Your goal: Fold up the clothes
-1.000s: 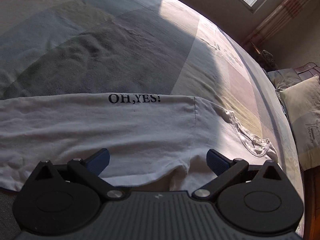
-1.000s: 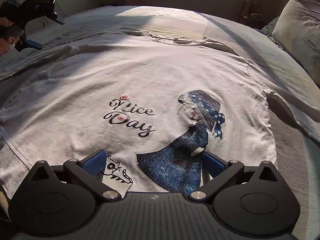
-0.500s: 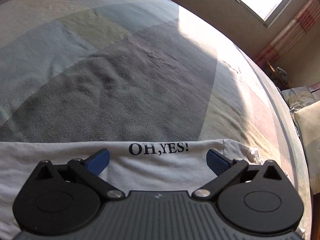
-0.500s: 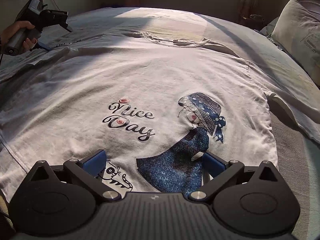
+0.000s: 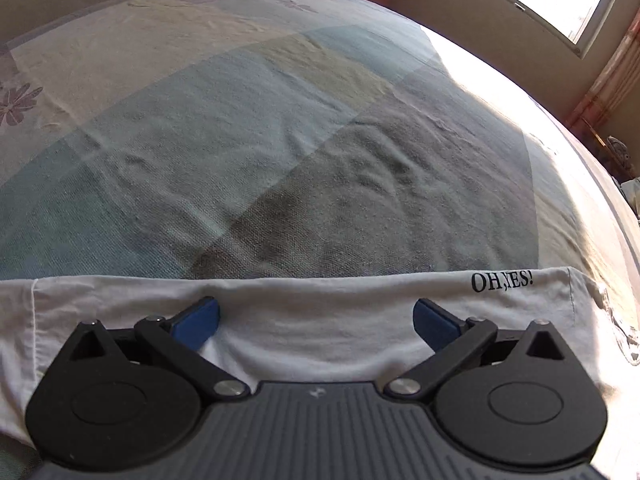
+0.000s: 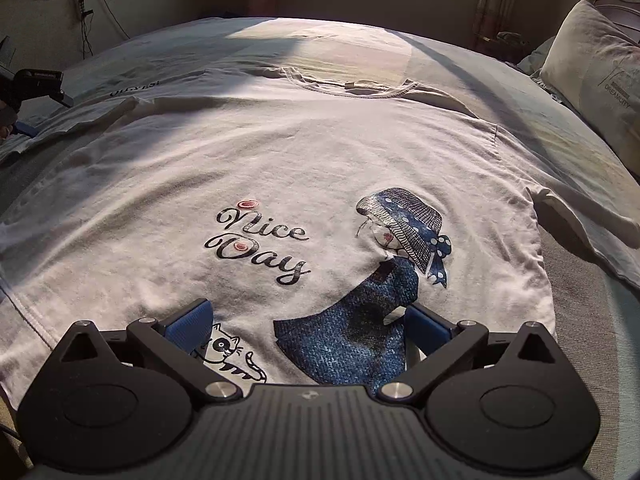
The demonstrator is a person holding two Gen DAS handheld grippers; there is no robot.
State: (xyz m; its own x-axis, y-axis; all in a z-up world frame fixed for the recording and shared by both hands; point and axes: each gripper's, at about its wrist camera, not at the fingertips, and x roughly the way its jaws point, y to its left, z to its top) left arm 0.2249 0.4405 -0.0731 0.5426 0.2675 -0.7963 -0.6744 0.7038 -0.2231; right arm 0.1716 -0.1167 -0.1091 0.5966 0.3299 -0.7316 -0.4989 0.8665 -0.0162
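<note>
With both tools spread apart, the left tool (image 5: 316, 316) has been slid leftwards along the T-shirt (image 6: 320, 168) sleeve (image 5: 304, 320), its print now at 2 o'clock; the right tool (image 6: 308, 326) is kept low over the hem, so a grasp seems imminent.

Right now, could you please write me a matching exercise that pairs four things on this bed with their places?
Things:
1. black "OH,YES!" print
2. cream pillow
3. striped cat print
4. white T-shirt's ribbed neckline

Places:
A. far right of the bed
B. on the sleeve
C. far end of the shirt, toward the window
D. just ahead of the right gripper

Pairs: 1-B, 2-A, 3-D, 4-C
</note>
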